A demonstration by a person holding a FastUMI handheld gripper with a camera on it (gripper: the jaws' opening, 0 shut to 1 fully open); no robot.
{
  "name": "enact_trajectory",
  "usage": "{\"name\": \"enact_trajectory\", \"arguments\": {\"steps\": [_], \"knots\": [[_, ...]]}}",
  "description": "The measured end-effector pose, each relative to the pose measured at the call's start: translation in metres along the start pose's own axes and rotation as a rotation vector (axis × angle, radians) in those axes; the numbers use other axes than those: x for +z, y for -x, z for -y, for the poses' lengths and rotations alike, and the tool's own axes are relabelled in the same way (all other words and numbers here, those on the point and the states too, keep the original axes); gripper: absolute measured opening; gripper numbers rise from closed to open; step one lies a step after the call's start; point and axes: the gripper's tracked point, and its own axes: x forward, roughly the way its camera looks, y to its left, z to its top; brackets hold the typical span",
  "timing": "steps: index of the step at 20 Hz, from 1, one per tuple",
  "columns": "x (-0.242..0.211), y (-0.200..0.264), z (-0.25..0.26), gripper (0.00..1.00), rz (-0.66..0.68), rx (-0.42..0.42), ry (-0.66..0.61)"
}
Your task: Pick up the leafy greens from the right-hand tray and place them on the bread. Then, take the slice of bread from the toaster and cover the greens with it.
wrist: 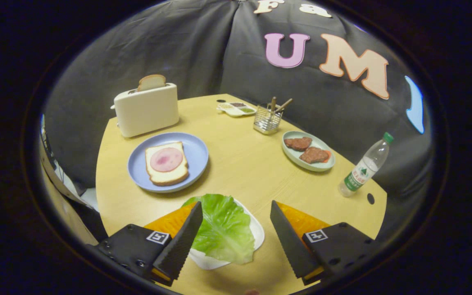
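Note:
The leafy greens (223,227) lie on a white tray (256,235) on the table, between my fingers and close against the left finger (182,241). My gripper (236,207) is open, hovering above the leaf, and neither finger presses on it. Beyond the fingers to the left, a blue plate (193,153) holds a slice of bread (166,164) topped with a pink round of ham. Behind the plate stands a cream toaster (146,108) with a slice of bread (151,82) sticking up from its slot.
A pale green plate (291,157) with two brown patties lies beyond the right finger. A wire holder (266,119) with utensils and a small divided dish (236,108) sit at the back of the table. A water bottle (365,166) stands near the right edge.

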Motion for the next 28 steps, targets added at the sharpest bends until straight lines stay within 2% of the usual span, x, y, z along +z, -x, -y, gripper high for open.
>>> {"name": "enact_trajectory", "arguments": {"steps": [9, 17, 25, 28], "knots": [[-0.058, -0.031, -0.014, 1.00, -0.181, 0.087, -0.015], [-0.069, -0.037, -0.018, 1.00, -0.231, 0.113, -0.063], [-0.063, -0.039, -0.034, 0.28, -0.228, 0.115, -0.044], [-0.062, -0.039, -0.034, 0.15, -0.235, 0.103, -0.035]]}}
